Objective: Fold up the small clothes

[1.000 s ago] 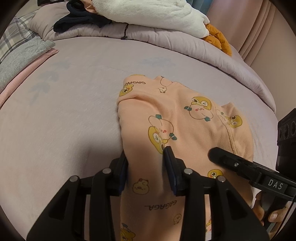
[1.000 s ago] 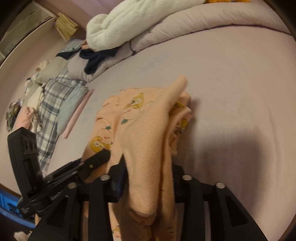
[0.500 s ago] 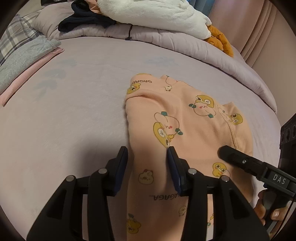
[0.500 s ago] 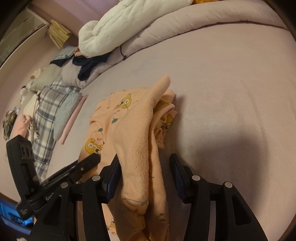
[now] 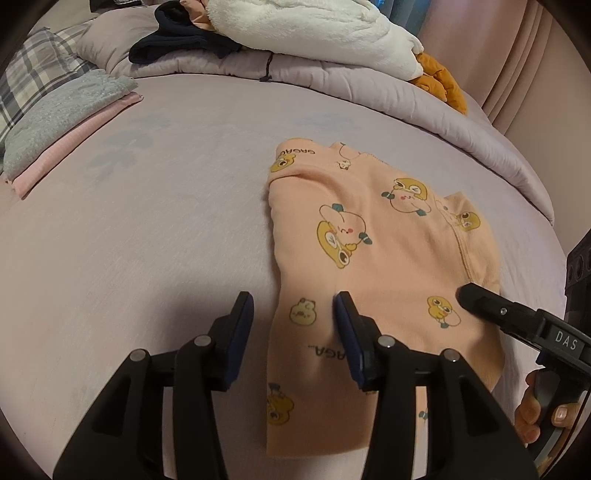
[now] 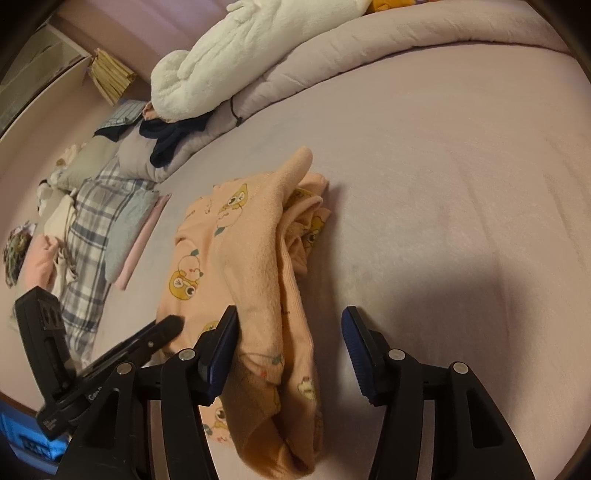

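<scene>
Folded peach duck-print garment (image 5: 373, 266) lying flat on the lilac bed (image 5: 166, 206), released after a fold. Left gripper (image 5: 293, 314) spread, straddling its left edge; right gripper (image 6: 290, 332) opening around the thick bunched right edge, pinching nothing.

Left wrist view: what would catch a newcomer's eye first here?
The peach cotton garment printed with yellow ducks lies folded mid-bed on the lilac bedsheet. The left gripper straddles its near edge, jaws open. Behind, a fluffy white blanket tops the rolled lilac duvet.
</scene>
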The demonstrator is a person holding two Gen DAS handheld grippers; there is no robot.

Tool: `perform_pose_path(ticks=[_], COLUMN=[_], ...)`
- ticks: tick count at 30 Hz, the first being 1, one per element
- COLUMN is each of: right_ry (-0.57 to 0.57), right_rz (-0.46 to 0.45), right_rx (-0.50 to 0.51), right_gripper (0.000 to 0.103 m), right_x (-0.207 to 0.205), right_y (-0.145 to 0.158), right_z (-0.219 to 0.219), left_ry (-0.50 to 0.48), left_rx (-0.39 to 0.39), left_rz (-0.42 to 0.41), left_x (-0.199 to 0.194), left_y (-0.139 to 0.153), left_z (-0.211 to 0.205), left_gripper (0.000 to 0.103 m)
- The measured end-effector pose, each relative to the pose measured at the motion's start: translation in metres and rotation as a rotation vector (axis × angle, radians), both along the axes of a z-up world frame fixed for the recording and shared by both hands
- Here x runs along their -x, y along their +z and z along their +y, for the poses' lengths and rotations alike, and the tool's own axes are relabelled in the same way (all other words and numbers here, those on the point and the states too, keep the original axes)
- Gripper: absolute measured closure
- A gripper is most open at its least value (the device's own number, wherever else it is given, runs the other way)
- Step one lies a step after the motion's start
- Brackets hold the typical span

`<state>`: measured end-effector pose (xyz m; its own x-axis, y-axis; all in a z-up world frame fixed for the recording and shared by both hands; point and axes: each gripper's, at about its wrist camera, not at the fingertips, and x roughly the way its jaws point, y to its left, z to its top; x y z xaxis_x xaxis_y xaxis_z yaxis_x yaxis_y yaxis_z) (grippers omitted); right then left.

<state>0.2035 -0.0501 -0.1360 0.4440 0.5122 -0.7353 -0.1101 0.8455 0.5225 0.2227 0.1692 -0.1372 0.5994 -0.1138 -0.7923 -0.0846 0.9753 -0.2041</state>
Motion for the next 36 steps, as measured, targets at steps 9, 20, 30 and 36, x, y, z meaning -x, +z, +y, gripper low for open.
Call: perform_pose_path(ticks=[9, 20, 30, 36], right_ry=[-0.009, -0.009, -0.001, 0.013], right_rz=[0.002, -0.004, 0.005, 0.004], right_rx=[0.015, 0.066, 0.095, 0.12], right_gripper=[0.048, 0.048, 0.048, 0.048], right_x=[0.011, 0.026, 0.046, 0.057], right_y=[0.001, 0.008, 0.009, 0.012], right_z=[-0.004, -0.006, -0.009, -0.008], left_ry=[0.006, 0.022, 0.039, 0.038], left_rx=[-0.012, -0.025, -0.021, -0.021], left_rz=[0.002, 0.039, 0.046, 0.031], left_x=[0.011, 0.035, 0.058, 0.073], left_y=[0.002, -0.003, -0.003, 0.007], left_z=[-0.001, -0.002, 0.0, -0.003], left_gripper=[0.056, 0.059, 0.059, 0.059])
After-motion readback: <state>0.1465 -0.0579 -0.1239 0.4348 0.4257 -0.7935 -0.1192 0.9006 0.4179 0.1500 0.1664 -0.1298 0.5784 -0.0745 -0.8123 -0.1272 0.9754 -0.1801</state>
